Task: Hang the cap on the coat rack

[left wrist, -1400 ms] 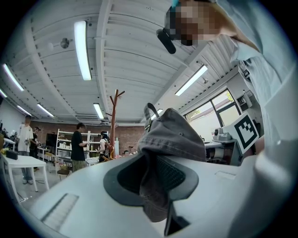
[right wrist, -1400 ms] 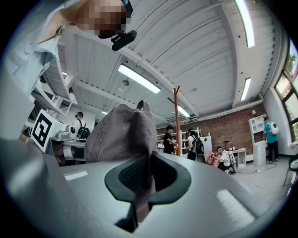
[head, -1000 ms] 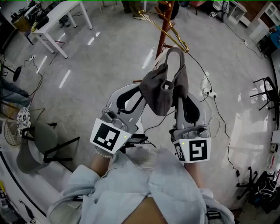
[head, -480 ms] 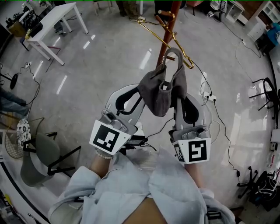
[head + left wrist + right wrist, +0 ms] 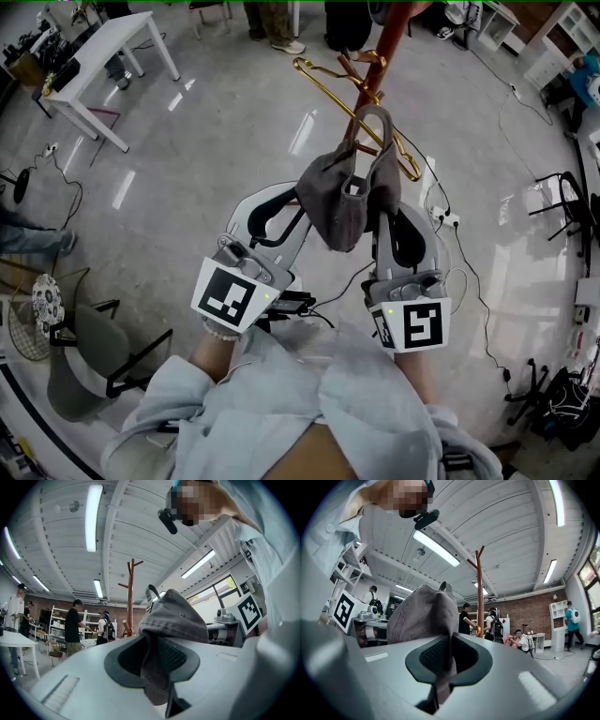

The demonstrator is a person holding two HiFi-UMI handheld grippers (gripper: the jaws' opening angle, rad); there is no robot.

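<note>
A grey cap point(image 5: 349, 192) hangs between my two grippers, raised above the floor. My left gripper point(image 5: 302, 199) is shut on the cap's left edge, and the fabric point(image 5: 159, 663) shows pinched in its jaws. My right gripper point(image 5: 382, 208) is shut on the cap's right side, with cloth point(image 5: 443, 667) clamped there. The cap's back strap point(image 5: 373, 120) loops upward toward the wooden coat rack point(image 5: 377, 66), whose pole point(image 5: 130, 597) stands just beyond the cap in both gripper views point(image 5: 480, 597). A gold hanger point(image 5: 356, 103) hangs on the rack.
A white table point(image 5: 105, 56) stands at the far left. A grey chair point(image 5: 84, 342) sits at the lower left. Cables and a power strip point(image 5: 442, 217) lie on the floor to the right. People point(image 5: 75, 627) stand by shelves in the background.
The coat rack and hanger have come closer to the cap's raised strap and now sit lower in the head view. Both grippers keep their hold on the cap.
</note>
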